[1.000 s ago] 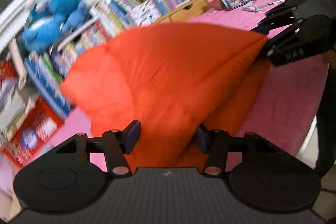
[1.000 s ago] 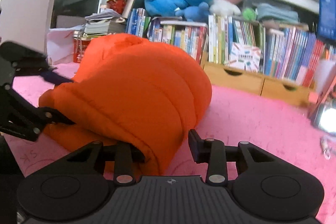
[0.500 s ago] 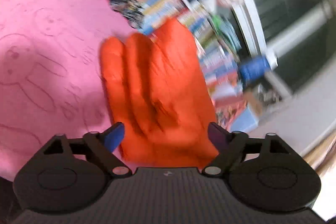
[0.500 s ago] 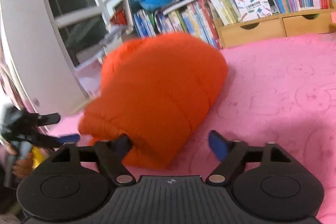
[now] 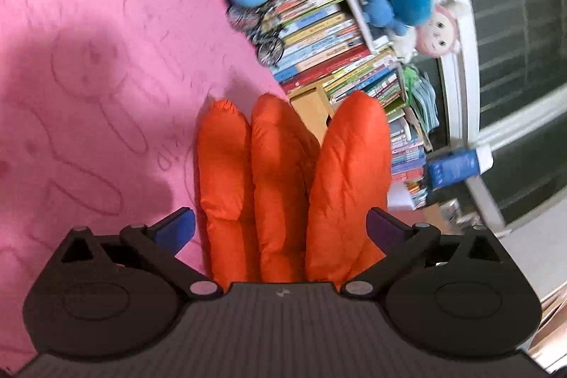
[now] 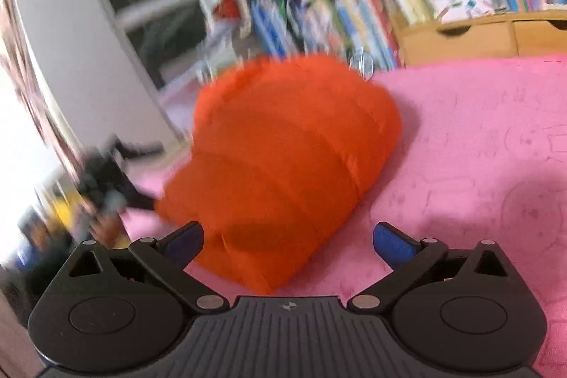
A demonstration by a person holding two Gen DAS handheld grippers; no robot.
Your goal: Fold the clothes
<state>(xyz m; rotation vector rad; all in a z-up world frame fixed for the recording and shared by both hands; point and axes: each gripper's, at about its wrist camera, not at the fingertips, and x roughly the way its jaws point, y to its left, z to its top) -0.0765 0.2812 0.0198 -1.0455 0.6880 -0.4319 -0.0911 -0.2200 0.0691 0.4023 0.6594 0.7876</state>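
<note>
Beside the jacket [image 6: 283, 165], both grippers gape.

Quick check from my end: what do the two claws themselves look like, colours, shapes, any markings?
Both look alike. The left claw and right claw have matt black bodies with a ribbed centre plate bearing a small pale logo, round discs either side, silver pivot pins, and angled black links ending in blue pads. No cables or sleeves are visible.
</note>
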